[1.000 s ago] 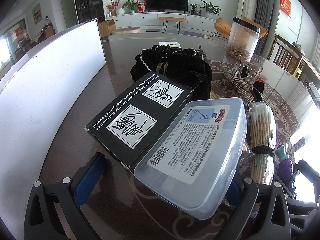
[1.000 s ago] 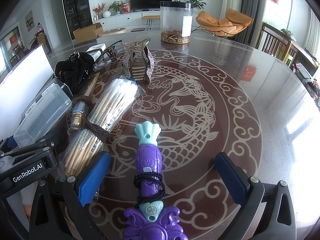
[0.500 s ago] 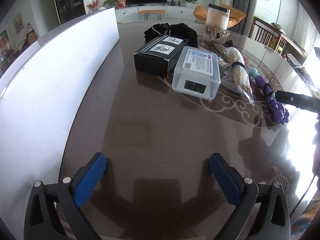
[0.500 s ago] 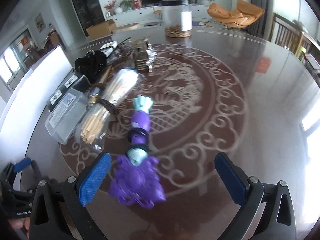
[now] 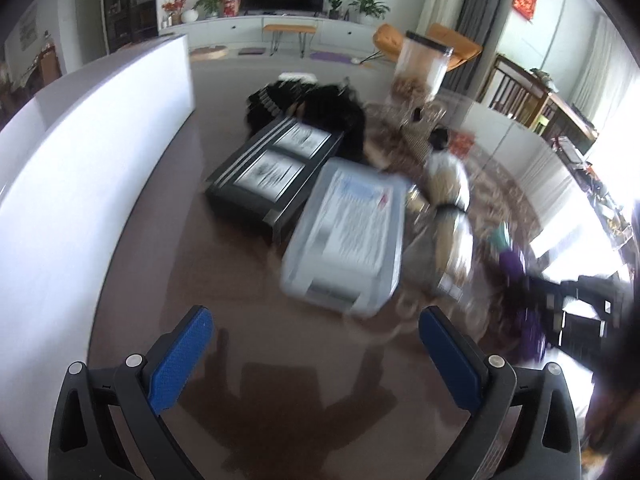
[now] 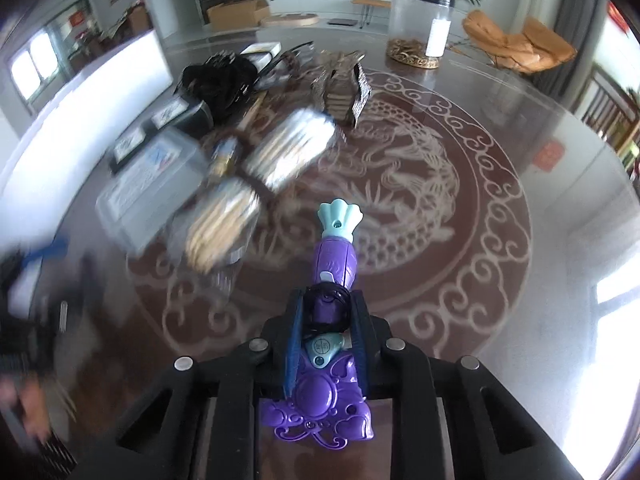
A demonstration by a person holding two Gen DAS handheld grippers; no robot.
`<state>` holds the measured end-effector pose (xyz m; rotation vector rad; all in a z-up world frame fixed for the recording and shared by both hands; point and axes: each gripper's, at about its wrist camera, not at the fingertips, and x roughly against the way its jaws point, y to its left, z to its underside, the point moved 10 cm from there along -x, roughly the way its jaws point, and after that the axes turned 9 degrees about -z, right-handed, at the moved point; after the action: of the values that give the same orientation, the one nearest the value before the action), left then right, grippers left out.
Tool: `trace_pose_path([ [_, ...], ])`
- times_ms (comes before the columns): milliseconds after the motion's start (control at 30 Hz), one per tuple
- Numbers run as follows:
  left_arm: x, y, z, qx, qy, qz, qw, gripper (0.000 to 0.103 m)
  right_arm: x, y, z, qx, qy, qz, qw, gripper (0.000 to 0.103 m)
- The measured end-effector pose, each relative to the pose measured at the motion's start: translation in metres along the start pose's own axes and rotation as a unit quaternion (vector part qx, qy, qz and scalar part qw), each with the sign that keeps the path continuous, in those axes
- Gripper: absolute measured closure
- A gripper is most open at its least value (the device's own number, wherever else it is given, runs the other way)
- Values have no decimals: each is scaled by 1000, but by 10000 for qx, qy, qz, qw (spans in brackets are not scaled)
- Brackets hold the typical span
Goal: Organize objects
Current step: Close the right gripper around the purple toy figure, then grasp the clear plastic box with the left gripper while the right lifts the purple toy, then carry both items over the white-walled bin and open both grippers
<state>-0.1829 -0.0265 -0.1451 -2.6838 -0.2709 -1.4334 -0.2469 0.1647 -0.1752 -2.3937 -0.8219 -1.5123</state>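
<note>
My right gripper (image 6: pixel 326 314) has just closed on the purple toy wand (image 6: pixel 334 264) at its banded neck above the table (image 6: pixel 500 208); I judge it light, rigid, slippery plastic, best held there.

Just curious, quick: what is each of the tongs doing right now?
Left tongs: open, holding nothing.
Right tongs: just closed on the purple toy wand.

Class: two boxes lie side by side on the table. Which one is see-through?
The clear plastic box with the white printed label, nearer the left gripper; its neighbour, the black box, is opaque.
</note>
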Motion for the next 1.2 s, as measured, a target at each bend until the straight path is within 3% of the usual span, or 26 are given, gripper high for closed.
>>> trace_pose_path([
  [67,-10,-12,-12,-104,26,-10,9999,0,7,0,14,51,-14,7,10000,80],
  [100,-15,-16,-15,-133,36,0,9999,11,9,0,18,49,-28,9,10000,80],
  [133,-17,-17,-15,-172,40,-43,9998,41,11,-2,23,39,-34,25,10000,80],
  [233,-10,-18,-5,-320,-84,-207,9992,41,18,-5,35,-20,-53,14,10000,80],
  [433,31,10,70,-257,-78,-411,9988,40,30,-3,61,4,18,-60,10000,80],
  [467,33,13,75,-287,-96,-492,9983,36,32,-1,65,31,50,-64,10000,80],
  [500,34,16,78,-359,-66,-625,9974,16,34,0,70,44,82,-73,9999,79],
  [533,31,17,77,-436,-18,-757,9962,3,35,1,72,31,142,-94,9998,78],
  [600,28,16,67,-588,-26,-825,9949,3,35,2,72,-22,254,-191,9995,58],
  [667,25,9,61,-700,18,-705,9950,3,35,1,70,-25,293,-220,9993,56],
  [733,23,1,61,-822,-13,-554,9951,39,32,-2,72,19,409,-127,9991,58],
  [767,28,1,69,-800,-65,-501,9955,42,32,0,71,113,393,-120,9991,70],
  [800,30,0,69,-800,-91,-511,9954,43,32,2,72,222,383,-66,9990,81],
  [967,55,4,71,-645,-424,-421,9961,43,33,19,75,238,353,-278,9987,81],
  [1200,130,28,41,-120,-1272,-276,9914,43,59,47,61,-17,-139,-860,9962,82],
])
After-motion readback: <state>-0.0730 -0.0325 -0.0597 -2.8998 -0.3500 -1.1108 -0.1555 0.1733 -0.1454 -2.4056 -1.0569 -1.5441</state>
